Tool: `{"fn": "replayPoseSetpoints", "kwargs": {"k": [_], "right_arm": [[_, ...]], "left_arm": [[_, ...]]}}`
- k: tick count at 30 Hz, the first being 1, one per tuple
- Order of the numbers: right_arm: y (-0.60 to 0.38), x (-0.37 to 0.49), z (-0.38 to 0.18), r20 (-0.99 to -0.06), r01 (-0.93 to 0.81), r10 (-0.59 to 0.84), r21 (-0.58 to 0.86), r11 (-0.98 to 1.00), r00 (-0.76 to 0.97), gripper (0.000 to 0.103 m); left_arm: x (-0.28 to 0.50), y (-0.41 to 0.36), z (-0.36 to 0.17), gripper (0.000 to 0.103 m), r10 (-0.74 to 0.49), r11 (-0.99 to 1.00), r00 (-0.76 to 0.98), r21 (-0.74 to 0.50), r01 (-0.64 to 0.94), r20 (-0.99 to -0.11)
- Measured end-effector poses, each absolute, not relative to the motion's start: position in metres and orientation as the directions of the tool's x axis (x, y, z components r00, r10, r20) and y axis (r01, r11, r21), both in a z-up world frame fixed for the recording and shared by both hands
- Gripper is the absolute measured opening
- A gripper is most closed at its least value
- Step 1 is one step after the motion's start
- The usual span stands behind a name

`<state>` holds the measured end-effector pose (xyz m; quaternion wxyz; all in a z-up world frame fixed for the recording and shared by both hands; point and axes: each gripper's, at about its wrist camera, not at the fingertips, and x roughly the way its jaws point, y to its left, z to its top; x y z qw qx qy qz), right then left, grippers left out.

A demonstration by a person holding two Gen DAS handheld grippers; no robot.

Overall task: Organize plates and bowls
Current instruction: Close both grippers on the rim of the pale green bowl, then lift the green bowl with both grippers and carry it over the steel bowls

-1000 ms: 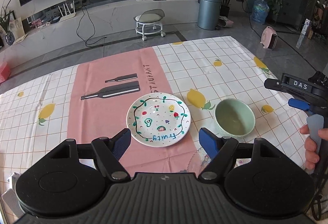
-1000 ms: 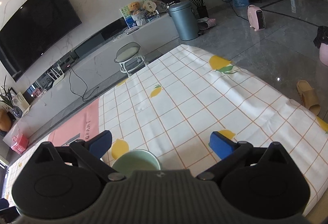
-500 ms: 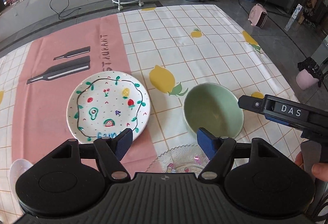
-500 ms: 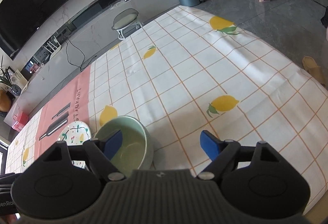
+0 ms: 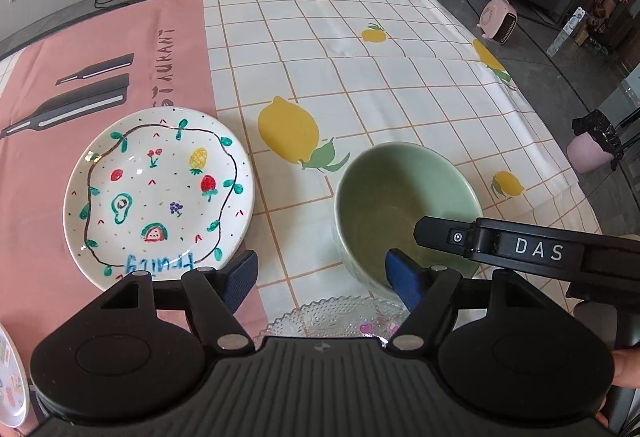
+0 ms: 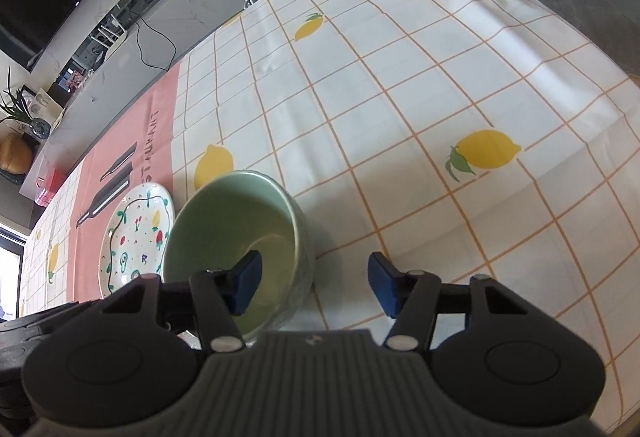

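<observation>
A pale green bowl (image 5: 404, 197) stands upright on the lemon-print tablecloth; it also shows in the right wrist view (image 6: 236, 221). A white plate painted with fruit (image 5: 160, 189) lies to its left on the pink mat, also seen in the right wrist view (image 6: 136, 233). My right gripper (image 6: 314, 283) is open, its left finger inside the bowl and its right finger outside, astride the near-right wall. My left gripper (image 5: 322, 279) is open and empty, above a clear glass plate (image 5: 340, 317) at the near edge.
A pink placemat (image 5: 100, 77) with cutlery print covers the left of the table. Another white plate's edge (image 5: 10, 377) shows at the far left bottom. The table's right edge (image 6: 580, 197) drops to a grey floor with a pink heater and bin.
Both grippers have moved forward and down toward the table. My right gripper has come over the green bowl, with one finger now inside it. The bowl and plate have not moved.
</observation>
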<state>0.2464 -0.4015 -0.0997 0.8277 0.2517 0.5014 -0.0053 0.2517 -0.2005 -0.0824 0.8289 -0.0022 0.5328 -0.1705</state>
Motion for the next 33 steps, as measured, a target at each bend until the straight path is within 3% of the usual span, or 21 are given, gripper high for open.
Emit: {"fn": "replayPoseSetpoints", "kwargs": {"k": [7, 11, 14, 16, 18, 24, 33], "right_arm": [[-0.405, 0.248, -0.102, -0.813, 0.252, 0.281, 0.454, 0.855, 0.509, 0.058], [-0.405, 0.248, -0.103, -0.822, 0.245, 0.259, 0.426, 0.871, 0.507, 0.029], [-0.404, 0.248, -0.105, -0.812, 0.229, 0.298, 0.457, 0.86, 0.502, 0.017], [-0.402, 0.248, -0.105, -0.81, 0.225, 0.3, 0.458, 0.86, 0.503, 0.016], [-0.401, 0.248, -0.103, -0.805, 0.216, 0.301, 0.46, 0.861, 0.512, 0.015], [-0.402, 0.246, -0.096, -0.787, 0.202, 0.316, 0.478, 0.855, 0.53, 0.014], [-0.404, 0.223, -0.062, -0.649, 0.11, 0.421, 0.614, 0.782, 0.633, 0.013]], "left_arm": [[0.257, -0.192, -0.094, 0.086, -0.33, 0.938, 0.349, -0.262, 0.228, -0.877], [0.259, -0.188, -0.099, 0.078, -0.345, 0.937, 0.337, -0.302, 0.175, -0.876], [0.261, -0.183, -0.101, 0.059, -0.389, 0.921, 0.328, -0.369, 0.125, -0.861], [0.262, -0.183, -0.101, 0.031, -0.431, 0.901, 0.308, -0.419, 0.11, -0.848], [0.262, -0.186, -0.098, 0.016, -0.426, 0.903, 0.297, -0.42, 0.088, -0.855], [0.257, -0.194, -0.081, 0.013, -0.374, 0.927, 0.343, -0.354, 0.122, -0.861], [0.231, -0.178, -0.023, 0.01, -0.361, 0.932, 0.466, -0.331, 0.148, -0.808]]}}
